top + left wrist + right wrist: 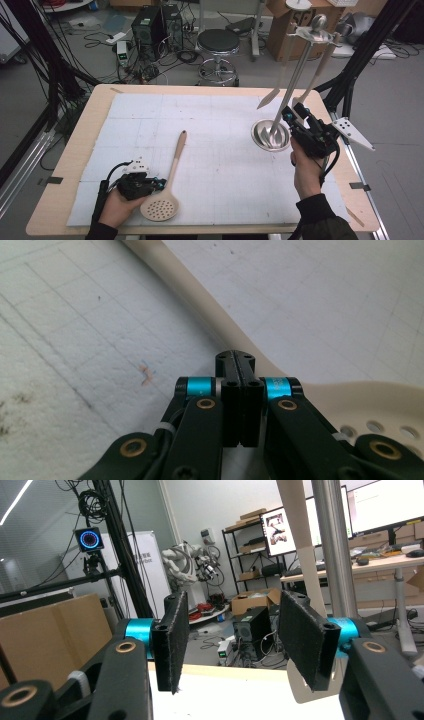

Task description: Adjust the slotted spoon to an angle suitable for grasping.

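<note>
Left hand-held gripper (242, 360) jaws pressed together beside the cream perforated skimmer (360, 405), right hand-held gripper (230, 645) jaws apart, fuzzy black pads, steel utensil stand (270, 135) just ahead.

A wooden table (75, 150) carries a white gridded mat (215, 125) that covers most of its top. On the floor beyond the table's far edge stands a black round stool (218, 42). Left of it, also behind the table, are black computer towers (150, 27), a white power strip (116, 37) and a tangle of cables (165, 65). Behind the table's far right corner sits a cardboard box (285, 30). Black frame poles (45, 55) rise by the table's left side. Farther beyond the table, the right gripper view shows a lit monitor (385, 505), a white robot (192, 565) and a shelf (250, 555).
</note>
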Available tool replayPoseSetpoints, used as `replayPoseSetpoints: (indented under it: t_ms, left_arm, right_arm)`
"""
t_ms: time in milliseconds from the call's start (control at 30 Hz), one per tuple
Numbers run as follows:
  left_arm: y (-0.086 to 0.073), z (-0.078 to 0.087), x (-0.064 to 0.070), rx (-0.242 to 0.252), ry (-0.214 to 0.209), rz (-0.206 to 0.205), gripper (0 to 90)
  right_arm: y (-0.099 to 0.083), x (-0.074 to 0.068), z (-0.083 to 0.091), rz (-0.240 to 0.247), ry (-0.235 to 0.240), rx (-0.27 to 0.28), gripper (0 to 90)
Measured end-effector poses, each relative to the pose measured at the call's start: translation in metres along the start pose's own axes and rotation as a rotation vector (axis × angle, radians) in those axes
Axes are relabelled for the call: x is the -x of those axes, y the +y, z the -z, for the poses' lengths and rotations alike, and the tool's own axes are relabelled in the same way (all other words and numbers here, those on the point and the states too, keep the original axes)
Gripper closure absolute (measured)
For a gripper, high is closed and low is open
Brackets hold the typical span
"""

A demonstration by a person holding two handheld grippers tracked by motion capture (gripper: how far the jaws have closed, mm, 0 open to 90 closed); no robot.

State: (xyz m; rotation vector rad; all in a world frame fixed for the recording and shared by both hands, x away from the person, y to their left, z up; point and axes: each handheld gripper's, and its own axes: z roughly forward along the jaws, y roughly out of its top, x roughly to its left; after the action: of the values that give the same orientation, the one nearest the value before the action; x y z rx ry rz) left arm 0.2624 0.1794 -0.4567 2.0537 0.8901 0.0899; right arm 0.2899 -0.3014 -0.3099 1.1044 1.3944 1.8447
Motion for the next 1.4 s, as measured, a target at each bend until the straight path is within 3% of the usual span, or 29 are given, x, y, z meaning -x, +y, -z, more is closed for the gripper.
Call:
replayPoseSetpoints:
  t_ms: [267,667,933,1133,1400]
  left_arm:
    - [-0.010,0.012,-0.004,-0.027,-0.064,0.011,89.8]
    - [-0.002,-0.003,0.008,-0.042,-0.105,-0.020,89.8]
    - [0.001,-0.007,0.012,-0.044,-0.100,-0.036,89.8]
    - [0.003,-0.011,0.016,-0.037,-0.087,-0.054,89.8]
    - [0.007,-0.018,0.022,-0.032,-0.080,-0.071,89.8]
  right_arm:
    - [-0.003,0.002,0.003,-0.004,0.001,-0.002,46.2]
    - [-0.009,0.007,0.001,-0.019,-0.008,-0.041,44.3]
    - [-0.011,0.010,-0.001,-0.026,0.018,-0.087,40.5]
    - [-0.014,0.009,0.003,-0.014,0.034,-0.105,32.6]
    - [-0.037,0.016,0.013,-0.034,0.047,-0.160,27.2]
